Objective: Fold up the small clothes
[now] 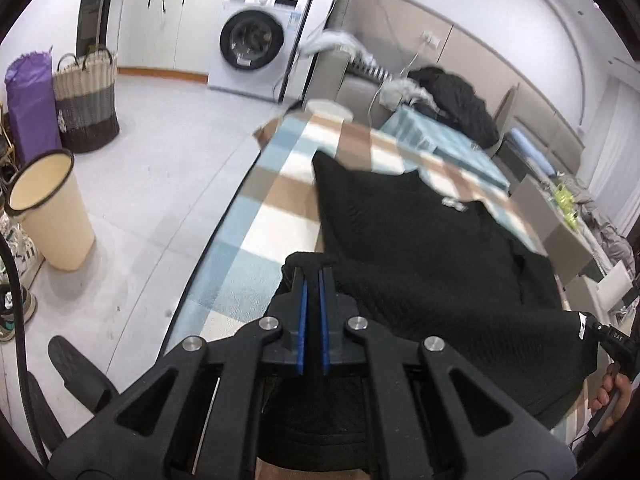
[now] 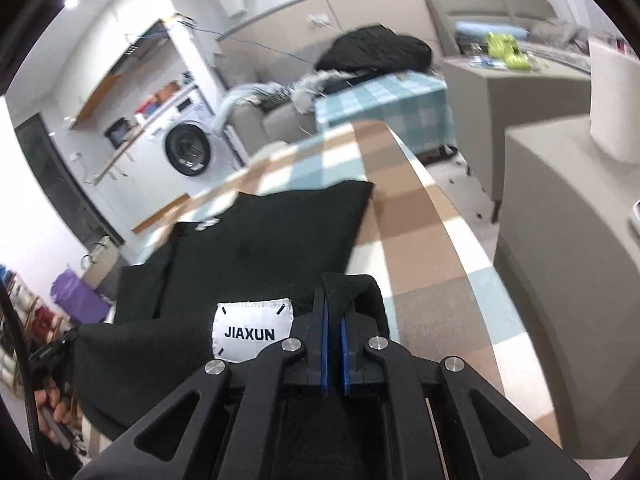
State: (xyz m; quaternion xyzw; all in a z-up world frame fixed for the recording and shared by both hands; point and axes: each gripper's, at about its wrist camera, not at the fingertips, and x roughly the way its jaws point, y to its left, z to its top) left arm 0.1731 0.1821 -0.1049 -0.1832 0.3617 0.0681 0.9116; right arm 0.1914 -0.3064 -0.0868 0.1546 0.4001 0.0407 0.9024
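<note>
- A black knit garment (image 1: 420, 248) lies on a table covered with a checked cloth (image 1: 276, 216) in blue, brown and white; its far part rests flat on the cloth, and its near edge is lifted off it.
- The left gripper (image 1: 313, 276) has its blue-padded jaws pressed together on a bunched near corner of the garment.
- The right gripper (image 2: 333, 300) is pinched shut the same way on the other near corner, just beside a white label (image 2: 252, 330) printed JIAXUN.
- The garment stretches away from both grippers toward the far end of the table, long axis running roughly along the line the grippers point; the held edge spans between the two hands, so neither is nearer.
- My reading is that the fold turns on carrying this near edge forward over the flat part, toward the far corners (image 1: 320, 160), with both hands level so the edge lands square.
- The far cloth beyond the garment looks bare, so nothing seems to block that path.
- In the left view, a hand (image 1: 612, 400) shows at the right rim, gripping a black handle.
- Around the table: a cream bin (image 1: 52, 216) and a woven basket (image 1: 86, 100) on the floor to the left, a washing machine (image 1: 254, 44) further back.
- A dark heap of clothing (image 2: 376, 52) sits on a sofa beyond the table, well apart from the work.
- The table's right edge is close to the right gripper; fabric could slip over it.
</note>
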